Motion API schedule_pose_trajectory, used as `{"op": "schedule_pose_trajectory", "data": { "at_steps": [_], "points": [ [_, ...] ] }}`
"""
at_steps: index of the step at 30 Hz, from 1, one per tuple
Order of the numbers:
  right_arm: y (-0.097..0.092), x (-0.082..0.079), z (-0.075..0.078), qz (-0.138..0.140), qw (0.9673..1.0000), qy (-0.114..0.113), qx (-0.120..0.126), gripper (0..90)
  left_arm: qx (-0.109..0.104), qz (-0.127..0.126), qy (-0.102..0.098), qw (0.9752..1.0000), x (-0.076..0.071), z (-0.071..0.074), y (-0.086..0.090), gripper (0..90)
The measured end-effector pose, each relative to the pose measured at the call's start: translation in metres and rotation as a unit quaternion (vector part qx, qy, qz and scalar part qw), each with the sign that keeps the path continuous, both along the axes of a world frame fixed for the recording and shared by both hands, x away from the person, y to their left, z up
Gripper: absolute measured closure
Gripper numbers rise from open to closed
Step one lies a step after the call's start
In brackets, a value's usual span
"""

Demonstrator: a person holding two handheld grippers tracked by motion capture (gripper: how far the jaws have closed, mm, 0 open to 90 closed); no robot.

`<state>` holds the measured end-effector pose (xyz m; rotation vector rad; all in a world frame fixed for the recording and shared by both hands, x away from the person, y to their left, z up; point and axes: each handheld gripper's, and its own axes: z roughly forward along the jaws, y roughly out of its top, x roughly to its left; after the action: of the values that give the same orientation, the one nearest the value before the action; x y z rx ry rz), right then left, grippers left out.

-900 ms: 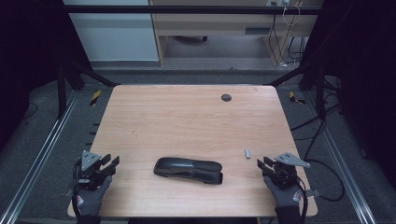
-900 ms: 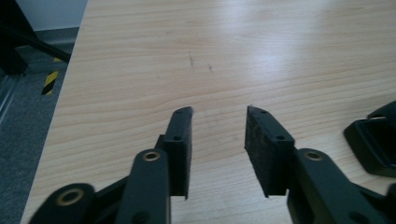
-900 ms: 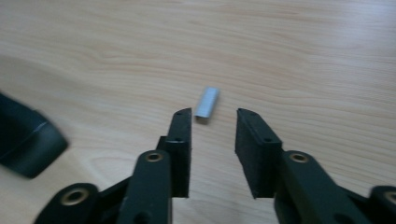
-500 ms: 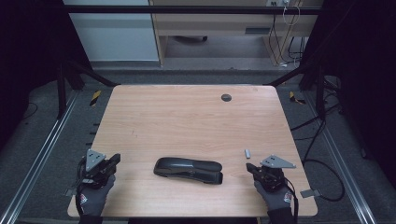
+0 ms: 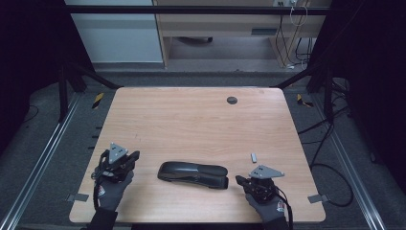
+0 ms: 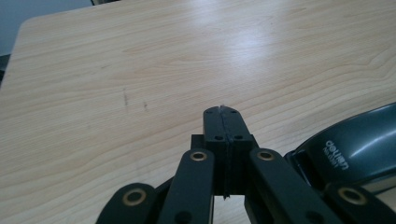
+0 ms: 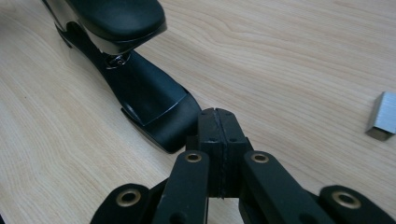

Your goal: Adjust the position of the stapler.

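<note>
**Closing in on the stapler**

Flanking the black stapler (image 5: 193,175) near the table's (image 5: 191,115) front edge, both hands are approaching with nothing gripped. The left gripper (image 5: 129,158) and right gripper (image 5: 241,180) are both pressed fully together, empty. Beyond the right one, a small block of staples (image 5: 253,156) is lying. Next, the jaws likely need parting before grasping anything.

One marking is legible. In the left gripper view, the glossy black plastic top cover of the long black desk stapler (image 6: 359,144) carries the brand name "deli" in small pale letters, followed by a few tiny characters in another script. A smaller line beneath it, apparently a model number, is too fine to read.
</note>
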<state>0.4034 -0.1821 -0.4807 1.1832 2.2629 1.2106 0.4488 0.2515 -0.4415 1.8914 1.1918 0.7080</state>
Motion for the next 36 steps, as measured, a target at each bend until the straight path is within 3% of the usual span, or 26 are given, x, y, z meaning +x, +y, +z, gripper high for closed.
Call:
{"op": "schedule_pose_trajectory", "data": {
  "at_steps": [14, 19, 31, 36],
  "points": [
    [0.012, -0.003, -0.009, 0.025, 0.9995, 0.008, 0.015, 90.0, 0.009, -0.043, 0.023, 0.9988, 0.021, -0.006, -0.039, 90.0],
    [0.02, -0.005, -0.013, 0.039, 0.9989, 0.015, 0.021, 90.0, 0.016, -0.063, 0.041, 0.9971, 0.027, -0.013, -0.055, 90.0],
    [0.042, -0.007, -0.023, 0.064, 0.9974, 0.028, 0.015, 90.0, 0.024, -0.094, 0.061, 0.9935, 0.025, -0.019, -0.072, 90.0],
    [0.044, -0.004, -0.027, 0.063, 0.9974, 0.033, 0.01, 90.0, 0.026, -0.094, 0.058, 0.9935, 0.022, -0.016, -0.072, 90.0]
  ]
}}
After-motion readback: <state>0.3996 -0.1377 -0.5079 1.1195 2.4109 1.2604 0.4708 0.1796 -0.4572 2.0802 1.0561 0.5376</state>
